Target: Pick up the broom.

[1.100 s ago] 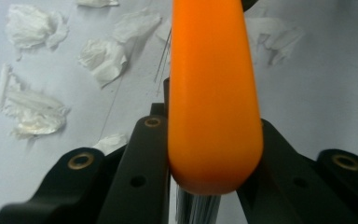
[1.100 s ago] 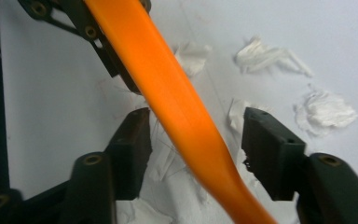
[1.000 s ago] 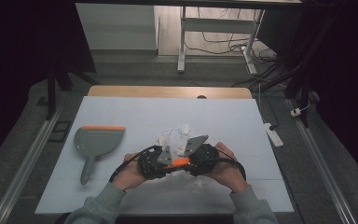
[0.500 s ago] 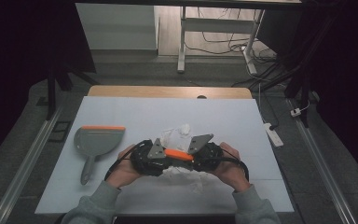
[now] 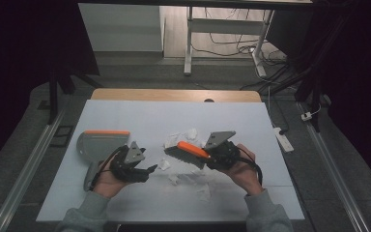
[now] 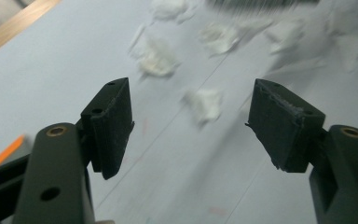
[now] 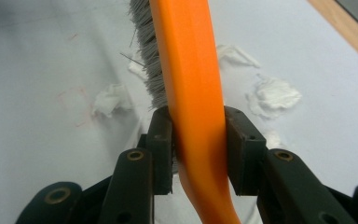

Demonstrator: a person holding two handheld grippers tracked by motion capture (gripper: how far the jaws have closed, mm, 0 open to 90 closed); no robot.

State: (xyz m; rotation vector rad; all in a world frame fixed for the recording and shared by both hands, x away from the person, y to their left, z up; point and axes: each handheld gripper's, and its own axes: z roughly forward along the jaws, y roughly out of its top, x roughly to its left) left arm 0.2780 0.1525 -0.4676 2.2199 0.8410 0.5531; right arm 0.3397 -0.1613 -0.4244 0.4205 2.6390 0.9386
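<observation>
Right gripper view — unlabelled orange brush (image 7: 193, 70) clamped in right tool (image 7: 198, 144).

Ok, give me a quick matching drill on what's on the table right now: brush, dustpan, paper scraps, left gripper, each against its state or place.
1 brush
2 dustpan
3 paper scraps
4 left gripper

a open, nothing between the jaws
b clamped by its orange handle in the right gripper
c scattered mid-table
d lying at the table's left, orange edge

Pairs: 1-b, 2-d, 3-c, 4-a
</observation>
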